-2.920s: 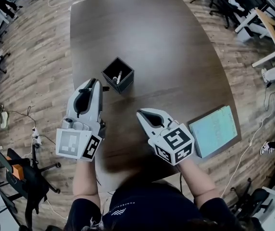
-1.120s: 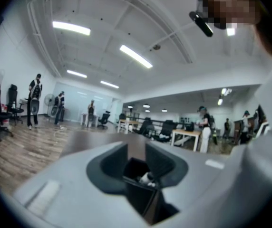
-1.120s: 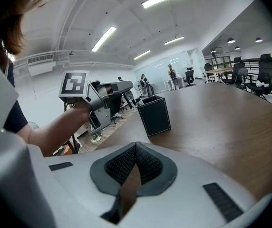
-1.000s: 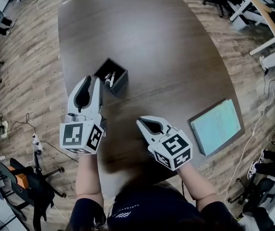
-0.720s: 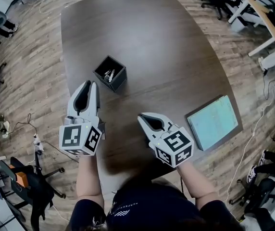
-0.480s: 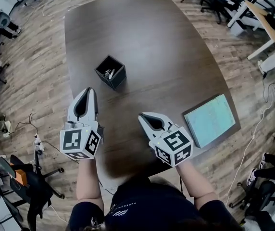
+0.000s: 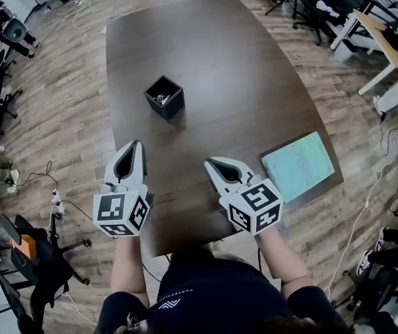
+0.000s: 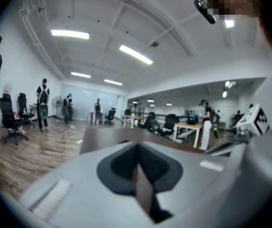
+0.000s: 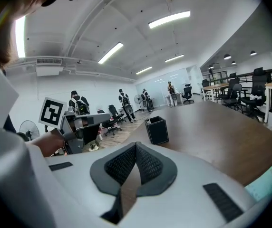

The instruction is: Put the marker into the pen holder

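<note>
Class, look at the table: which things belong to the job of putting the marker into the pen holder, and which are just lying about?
Belong to the job:
- pen holder
- marker, already inside it
- left gripper and right gripper, both shut and empty

Lying about:
- teal book at the right edge of the table

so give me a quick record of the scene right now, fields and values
table: dark wood
pen holder: black, square, upright on the table, ahead of both grippers
marker: pale, inside the pen holder; count unclear
left gripper: fingers shut, nothing between them, at the near side of the table
right gripper: fingers shut, nothing between them, at the near side of the table
book: teal, lying flat at the table's right edge
task state: marker looks to be in the holder, both grippers clear of it
</note>
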Demonstrator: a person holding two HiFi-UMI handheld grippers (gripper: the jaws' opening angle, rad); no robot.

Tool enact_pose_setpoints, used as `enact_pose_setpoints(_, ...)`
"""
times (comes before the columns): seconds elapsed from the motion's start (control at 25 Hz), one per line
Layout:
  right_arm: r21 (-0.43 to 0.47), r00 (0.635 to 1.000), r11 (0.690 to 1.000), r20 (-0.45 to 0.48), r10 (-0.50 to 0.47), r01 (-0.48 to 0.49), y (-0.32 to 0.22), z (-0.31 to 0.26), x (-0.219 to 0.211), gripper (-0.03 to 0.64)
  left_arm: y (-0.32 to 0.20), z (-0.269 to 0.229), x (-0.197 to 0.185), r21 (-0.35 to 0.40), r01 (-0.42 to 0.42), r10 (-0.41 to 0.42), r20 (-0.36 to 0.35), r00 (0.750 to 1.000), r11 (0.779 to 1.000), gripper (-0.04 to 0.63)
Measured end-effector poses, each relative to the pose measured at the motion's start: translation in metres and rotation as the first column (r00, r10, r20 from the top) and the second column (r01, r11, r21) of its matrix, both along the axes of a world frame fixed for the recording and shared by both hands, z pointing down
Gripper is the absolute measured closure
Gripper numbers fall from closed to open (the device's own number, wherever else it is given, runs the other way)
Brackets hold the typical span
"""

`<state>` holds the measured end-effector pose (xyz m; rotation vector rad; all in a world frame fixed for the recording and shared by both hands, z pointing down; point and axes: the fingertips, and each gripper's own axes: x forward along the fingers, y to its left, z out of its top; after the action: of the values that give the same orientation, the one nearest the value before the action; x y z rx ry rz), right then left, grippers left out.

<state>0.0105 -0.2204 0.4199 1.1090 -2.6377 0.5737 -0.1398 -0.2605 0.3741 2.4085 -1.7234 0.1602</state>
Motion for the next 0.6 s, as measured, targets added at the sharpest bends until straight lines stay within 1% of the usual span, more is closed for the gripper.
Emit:
enact_pose_setpoints(0.32, 0.064, 0.999, 0.997, -0.003, 0.043, -0.043, 0.023, -0.021, 0.013, 0.616, 0.056, -0.003, 0.000, -0.024, -0.007, 0.008, 0.030, 1.000, 1.000, 0.589)
enact_pose_setpoints(0.44, 0.075, 0.999, 0.996, -0.005, 0.041, -0.041, 0.038, -0.025, 0.017, 0.617, 0.079, 0.000, -0.003, -0.040, 0.009, -0.008, 0.036, 0.999, 0.999, 0.589)
enact_pose_setpoints(0.6, 0.097, 0.999, 0.995, -0.030, 0.033, -0.030, 0.061, -0.030, 0.022, 0.617, 0.112, 0.003, -0.006, -0.052, 0.028, -0.026, 0.033, 0.999, 0.998, 0.589)
